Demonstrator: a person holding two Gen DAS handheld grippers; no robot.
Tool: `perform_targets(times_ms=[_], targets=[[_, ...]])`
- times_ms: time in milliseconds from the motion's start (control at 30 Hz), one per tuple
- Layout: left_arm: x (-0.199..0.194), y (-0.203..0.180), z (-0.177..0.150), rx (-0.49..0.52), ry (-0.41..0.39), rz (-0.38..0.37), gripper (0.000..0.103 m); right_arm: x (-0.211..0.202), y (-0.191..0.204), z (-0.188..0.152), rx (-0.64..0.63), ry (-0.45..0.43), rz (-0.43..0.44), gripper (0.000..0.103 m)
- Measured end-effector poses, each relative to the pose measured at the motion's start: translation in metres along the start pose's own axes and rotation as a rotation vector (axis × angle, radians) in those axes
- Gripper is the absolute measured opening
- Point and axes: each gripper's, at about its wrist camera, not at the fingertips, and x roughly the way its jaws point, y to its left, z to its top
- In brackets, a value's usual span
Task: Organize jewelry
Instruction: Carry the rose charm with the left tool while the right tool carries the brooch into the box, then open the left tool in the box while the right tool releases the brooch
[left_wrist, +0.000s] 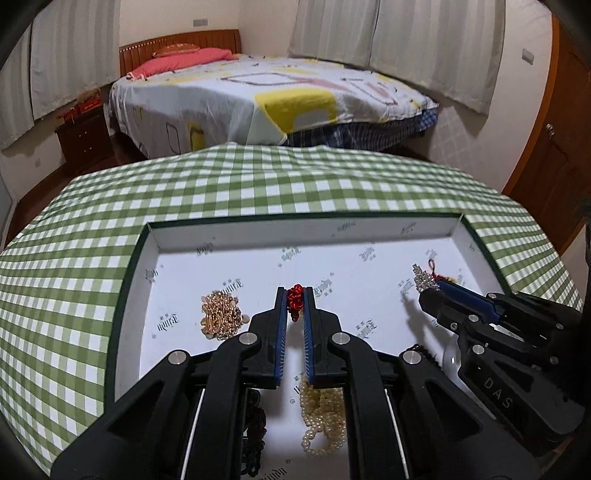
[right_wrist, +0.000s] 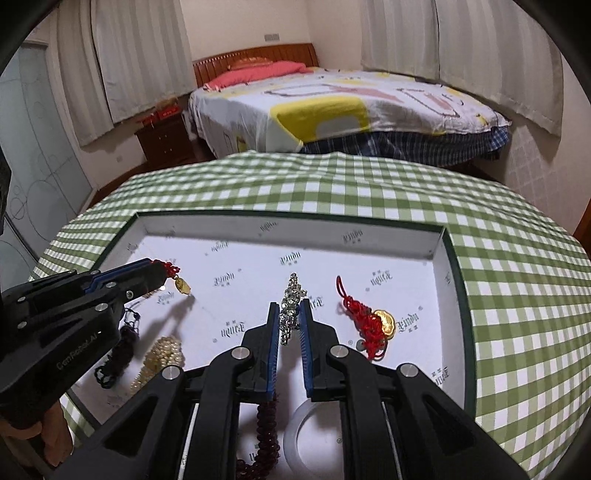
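Pearl strand (left_wrist: 321, 417) lies nearest. Left gripper (left_wrist: 294, 301) is clamped on a red knot charm (left_wrist: 294, 295), right gripper (right_wrist: 289, 314) on a rhinestone piece (right_wrist: 290, 310); both look mid-carry over the tray (right_wrist: 452, 280), needing clear spots next.

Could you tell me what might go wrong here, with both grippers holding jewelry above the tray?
1. The left gripper pinches only the red knot charm at its tips; it could slip out.
2. The rhinestone piece in the right gripper dangles and might snag.
3. Lowering could tangle either piece with the pearl strand or gold chain pile.
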Motion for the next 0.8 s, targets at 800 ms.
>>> perform_targets(times_ms=[800], targets=[[0.018,0.01,-0.001,-0.052,0.06,0.027,0.032,0.012,-0.003,-0.003,-0.001,0.048,-0.005,0.025]])
